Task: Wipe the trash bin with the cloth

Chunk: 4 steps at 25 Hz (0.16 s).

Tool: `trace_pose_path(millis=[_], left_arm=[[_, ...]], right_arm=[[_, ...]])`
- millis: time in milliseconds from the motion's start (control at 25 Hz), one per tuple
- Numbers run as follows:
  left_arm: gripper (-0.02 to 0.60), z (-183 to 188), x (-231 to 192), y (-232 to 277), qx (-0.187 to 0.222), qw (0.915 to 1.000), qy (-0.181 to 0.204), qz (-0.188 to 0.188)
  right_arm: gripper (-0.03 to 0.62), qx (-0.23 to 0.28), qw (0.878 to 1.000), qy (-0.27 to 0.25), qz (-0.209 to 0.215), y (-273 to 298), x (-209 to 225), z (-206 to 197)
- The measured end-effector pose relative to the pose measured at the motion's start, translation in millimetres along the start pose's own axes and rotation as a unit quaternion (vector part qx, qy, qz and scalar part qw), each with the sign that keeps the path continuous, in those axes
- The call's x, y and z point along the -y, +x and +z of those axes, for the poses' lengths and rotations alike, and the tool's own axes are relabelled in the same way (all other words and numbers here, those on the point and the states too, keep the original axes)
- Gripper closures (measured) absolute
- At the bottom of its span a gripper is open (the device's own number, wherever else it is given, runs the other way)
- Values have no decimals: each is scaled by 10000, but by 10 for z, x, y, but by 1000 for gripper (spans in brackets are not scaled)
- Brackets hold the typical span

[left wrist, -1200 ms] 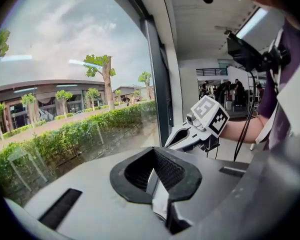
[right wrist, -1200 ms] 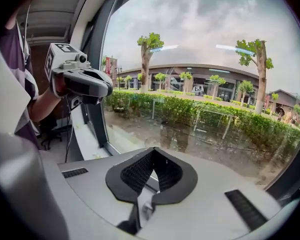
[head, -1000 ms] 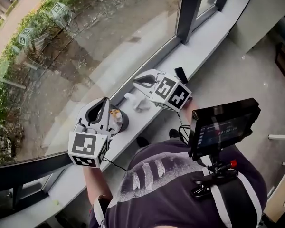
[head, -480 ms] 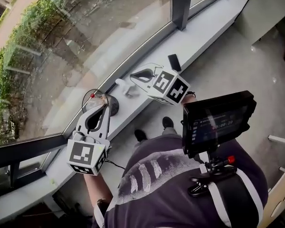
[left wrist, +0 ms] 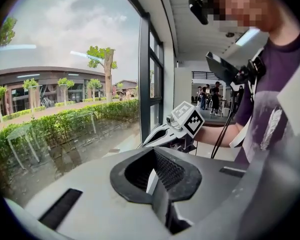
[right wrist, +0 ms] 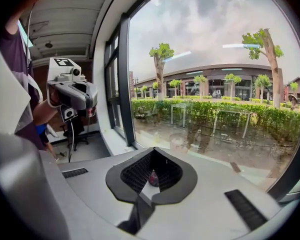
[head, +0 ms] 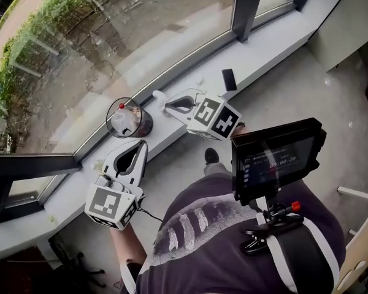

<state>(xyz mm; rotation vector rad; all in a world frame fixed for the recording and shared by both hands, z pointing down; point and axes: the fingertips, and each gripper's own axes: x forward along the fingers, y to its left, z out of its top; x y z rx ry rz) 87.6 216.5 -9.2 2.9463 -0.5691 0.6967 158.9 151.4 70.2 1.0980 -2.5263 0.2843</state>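
Observation:
A small round dark trash bin (head: 129, 119) with a clear liner and something red at its rim stands on the pale windowsill (head: 276, 41). My left gripper (head: 141, 145) hangs shut and empty just off the sill's near edge, below the bin; in its own view the left gripper (left wrist: 154, 180) points past the right gripper (left wrist: 182, 126). The right gripper (head: 167, 106) is shut with nothing held, to the right of the bin. A small white thing (head: 157, 95), perhaps the cloth, lies on the sill beside its tips. In its own view the right gripper (right wrist: 151, 180) frames a red spot.
A black phone-like slab (head: 229, 79) lies on the sill further right. A dark window post (head: 245, 5) rises behind it, with glass along the sill's far side. A monitor (head: 276, 158) rides on the person's chest. Grey floor lies below the sill.
Both grippers have drawn back from the sill toward the person. The left gripper, which overlapped the bin, now sits below it, leaving the bin fully in view.

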Motion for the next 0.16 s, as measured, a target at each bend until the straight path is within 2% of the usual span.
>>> trace_pose_path(millis=[160], left_arm=[[583,-213,14,-245,37,10000,-67,58]], right_arm=[[595,-124,9998,-38,122,145,-250,-25]])
